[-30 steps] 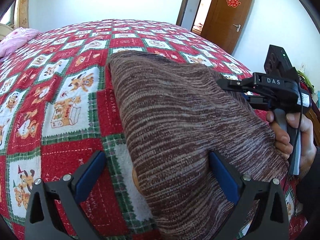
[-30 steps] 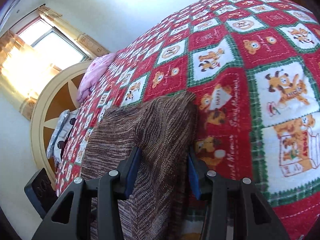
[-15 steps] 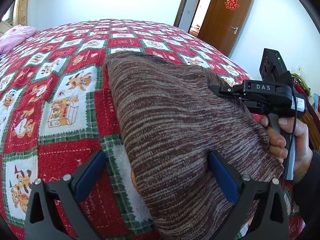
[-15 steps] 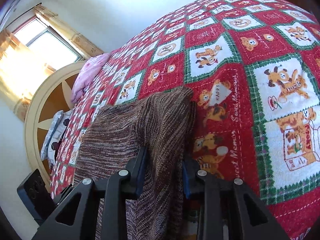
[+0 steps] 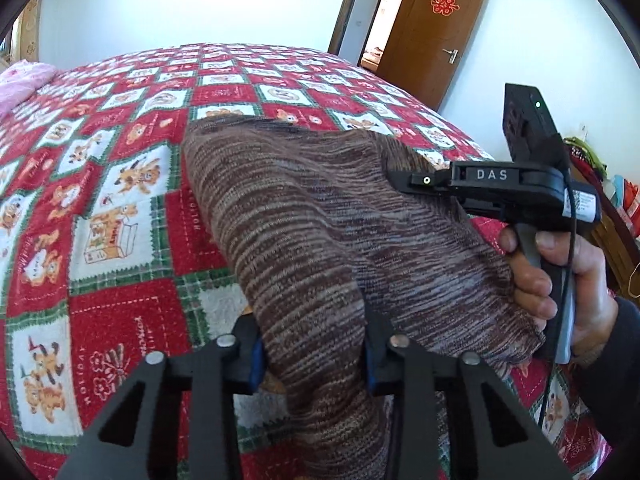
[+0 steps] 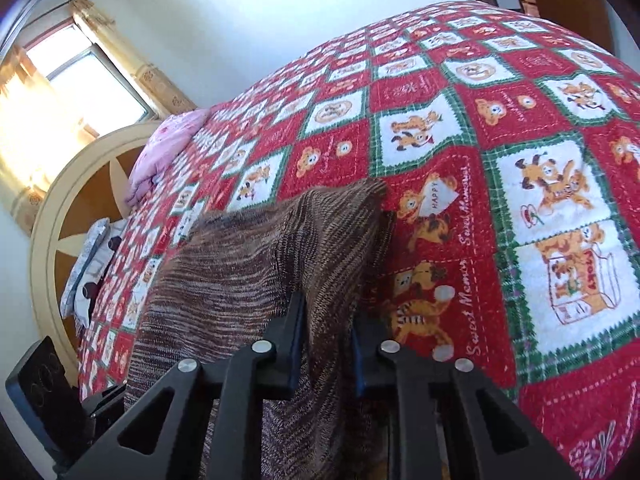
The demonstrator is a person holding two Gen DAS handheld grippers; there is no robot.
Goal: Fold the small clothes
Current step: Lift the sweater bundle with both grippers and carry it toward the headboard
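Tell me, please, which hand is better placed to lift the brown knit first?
Right, probably: the right tongs pinch the brown knit tightly at its edge, while the left tongs are closing around a thicker bunch.

Home bedroom: bed under a red teddy-bear quilt [image 5: 120,208], round wooden headboard [image 6: 76,200], pink pillow [image 6: 168,148], curtained window [image 6: 80,80], wooden door [image 5: 436,28] with red paper decoration.

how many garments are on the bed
1: the brown knit lies on the bedspread, its near edge between both grippers' closing jaws. More may lie out of view.
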